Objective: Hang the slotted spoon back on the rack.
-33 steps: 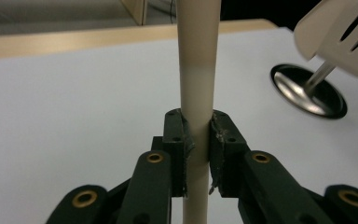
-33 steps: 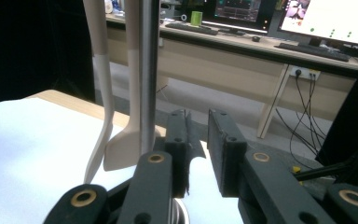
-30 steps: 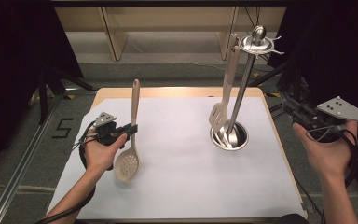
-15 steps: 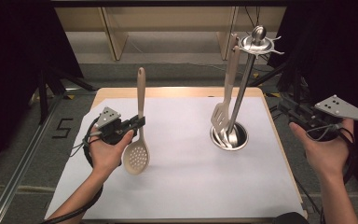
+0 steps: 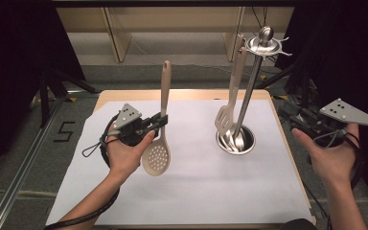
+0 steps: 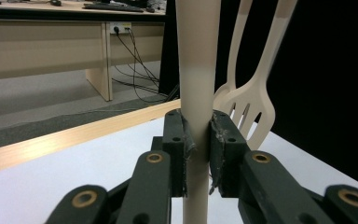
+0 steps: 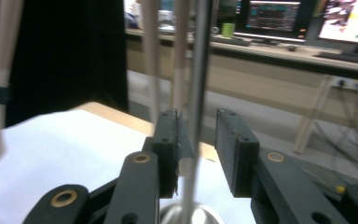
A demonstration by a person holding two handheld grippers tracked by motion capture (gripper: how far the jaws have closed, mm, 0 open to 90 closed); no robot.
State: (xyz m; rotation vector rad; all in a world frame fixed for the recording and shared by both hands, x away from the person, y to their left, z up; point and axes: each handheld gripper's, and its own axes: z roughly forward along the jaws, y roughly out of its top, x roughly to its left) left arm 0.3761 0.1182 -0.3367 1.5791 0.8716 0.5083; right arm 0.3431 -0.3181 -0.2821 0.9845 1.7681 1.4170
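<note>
Since the earlier frames the left gripper (image 5: 159, 120) has carried the slotted spoon (image 5: 157, 153) rightward and stood it nearly upright over the white table (image 5: 196, 191), its handle pinched between the closed jaws. The left gripper view shows the pads (image 6: 175, 140) biting the handle, with a beige fork (image 6: 254, 105) hanging beyond. The right gripper (image 7: 198, 135) gapes empty off the table's right edge, the stand's steel pole (image 7: 196, 93) seen beyond its jaws.

A pale wooden bench (image 5: 182, 95) fills the middle of the frame, covered almost to its edges by a white sheet (image 5: 196, 191). At the sheet's right centre stands a round steel utensil stand (image 5: 236, 141), its pole rising toward the upper right.
</note>
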